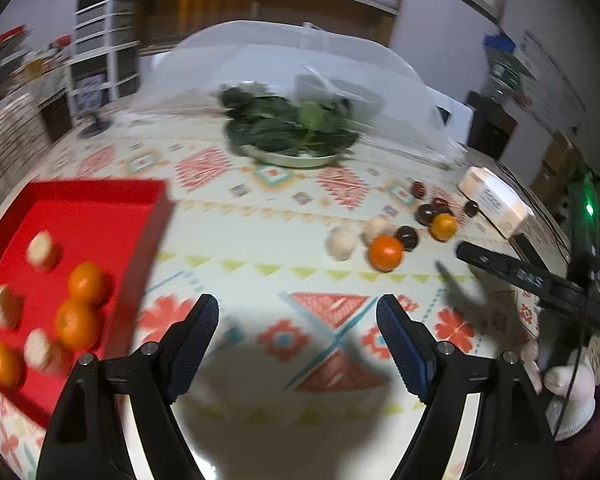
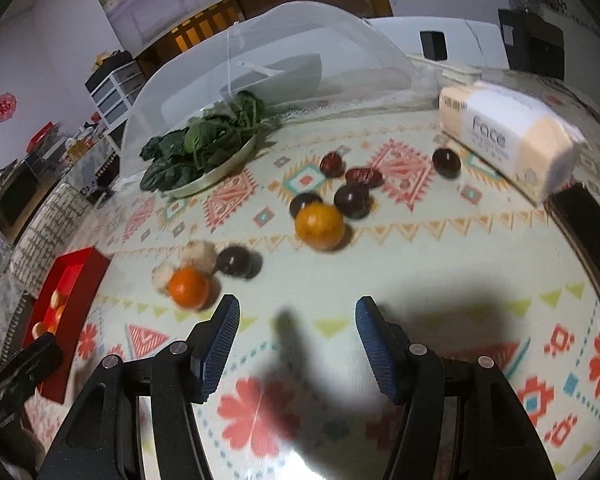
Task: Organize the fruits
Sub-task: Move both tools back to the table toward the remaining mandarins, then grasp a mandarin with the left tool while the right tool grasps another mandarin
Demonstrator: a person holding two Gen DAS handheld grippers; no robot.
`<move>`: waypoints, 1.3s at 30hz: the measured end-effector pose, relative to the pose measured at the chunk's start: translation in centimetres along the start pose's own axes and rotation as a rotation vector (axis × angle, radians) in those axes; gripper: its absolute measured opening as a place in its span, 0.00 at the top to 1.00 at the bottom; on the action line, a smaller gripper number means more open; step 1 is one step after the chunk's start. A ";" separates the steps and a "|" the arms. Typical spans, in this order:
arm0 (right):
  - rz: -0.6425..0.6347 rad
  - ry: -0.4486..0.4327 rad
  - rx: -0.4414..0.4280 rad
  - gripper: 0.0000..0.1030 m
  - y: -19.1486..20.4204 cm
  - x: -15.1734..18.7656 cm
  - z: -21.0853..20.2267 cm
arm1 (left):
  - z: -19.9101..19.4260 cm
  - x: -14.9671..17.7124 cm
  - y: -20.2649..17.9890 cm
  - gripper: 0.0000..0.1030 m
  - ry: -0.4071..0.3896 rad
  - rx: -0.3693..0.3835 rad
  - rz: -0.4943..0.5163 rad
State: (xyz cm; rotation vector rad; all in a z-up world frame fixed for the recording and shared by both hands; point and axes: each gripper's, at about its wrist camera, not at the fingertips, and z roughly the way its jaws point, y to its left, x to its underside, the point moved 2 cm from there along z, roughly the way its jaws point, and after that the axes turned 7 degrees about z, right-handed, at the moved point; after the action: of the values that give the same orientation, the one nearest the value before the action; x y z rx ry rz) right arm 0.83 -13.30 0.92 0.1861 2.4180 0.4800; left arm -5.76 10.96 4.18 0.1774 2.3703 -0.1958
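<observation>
Now both my grippers hang spread and empty over the patterned counter (image 2: pixel 440 248): left gripper (image 1: pixel 298 320), right gripper (image 2: pixel 298 320). Nearest orange (image 2: pixel 188 287) sits just ahead, touching two pale fuzzy fruits; it looks firm, round, prone to roll, so I'd pinch across its middle. Dark plums (image 2: pixel 352 199) lie beyond, red tray (image 1: pixel 100 216) left

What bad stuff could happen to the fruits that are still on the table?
1. The round fruits lie close together. Reaching for the near orange with the right tool may bump the dark fruit beside it, and it could roll away.
2. Another dark fruit sits close to the tissue pack, so a tool finger might catch the pack.
3. The red tray already holds oranges and pale fruits; dropping more in could knock them about.
</observation>
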 end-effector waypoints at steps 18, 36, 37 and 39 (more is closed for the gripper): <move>0.046 0.039 0.005 0.37 -0.4 -3.9 4.9 | 9.7 -3.8 -7.1 0.44 0.069 0.103 0.231; 0.033 0.038 0.008 0.65 -0.3 -3.3 4.7 | 9.4 -3.1 -7.8 0.70 0.049 0.185 0.275; 0.036 0.039 0.002 0.65 -0.3 -3.3 4.6 | 9.4 -3.1 -7.6 0.70 0.050 0.195 0.264; 0.043 0.040 -0.009 0.65 -0.4 -3.2 4.5 | 9.7 -3.3 -7.2 0.69 0.056 0.226 0.230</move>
State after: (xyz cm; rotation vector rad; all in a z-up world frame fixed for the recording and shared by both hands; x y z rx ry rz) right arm 6.14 -13.21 -0.59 0.2266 2.4550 0.5191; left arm 1.77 1.83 0.18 0.5668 2.3560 -0.3513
